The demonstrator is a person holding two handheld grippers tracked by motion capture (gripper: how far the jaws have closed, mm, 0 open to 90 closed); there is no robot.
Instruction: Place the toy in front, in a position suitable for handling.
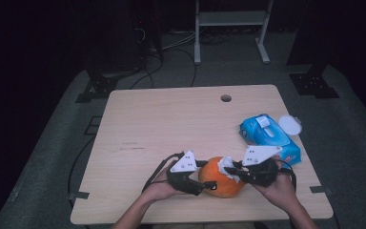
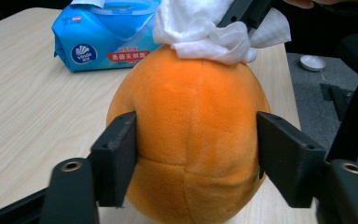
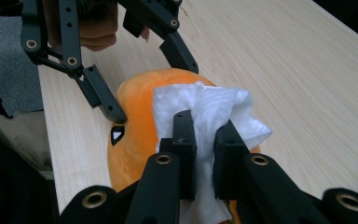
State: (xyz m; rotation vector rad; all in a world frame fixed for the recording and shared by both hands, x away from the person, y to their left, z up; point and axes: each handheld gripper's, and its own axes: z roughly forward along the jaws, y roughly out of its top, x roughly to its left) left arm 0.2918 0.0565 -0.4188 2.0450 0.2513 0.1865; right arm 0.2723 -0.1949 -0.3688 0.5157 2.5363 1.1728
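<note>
1. The step in hand looks like wiping the orange plush (image 1: pixel 221 179) with a wet wipe (image 1: pixel 227 164), while the other gripper steadies it.
2. The plush sits on the table (image 1: pixel 171 119) near its front edge, between the 2 hands.
3. The left gripper (image 2: pixel 196 158) straddles the plush: in the left gripper view its 2 jaws stand against the plush's sides. The left one touches the fabric. The right one is at the edge, and whether it presses I cannot tell. I read it as a light hold, not a hard squeeze.
4. The right gripper (image 3: pixel 204 154) is clamped tight on the wipe, which bunches out above its jaws and rests on the top of the plush.
5. In the left gripper view the wipe (image 2: pixel 209 28) lies on the crown of the plush (image 2: pixel 193 135), touching it.
6. The wipe pack (image 1: pixel 269 138) lies to the right, well apart from the plush, its lid open; a small white cap (image 1: pixel 289 125) lies just beside it.
7. Next move, as I judge it: keep the left jaws firm enough that the soft plush does not roll, and drag the wipe across the surface with the right.
8. Risk: too much push may tip the plush out of the left jaws, or the wipe may slip from the right.
</note>
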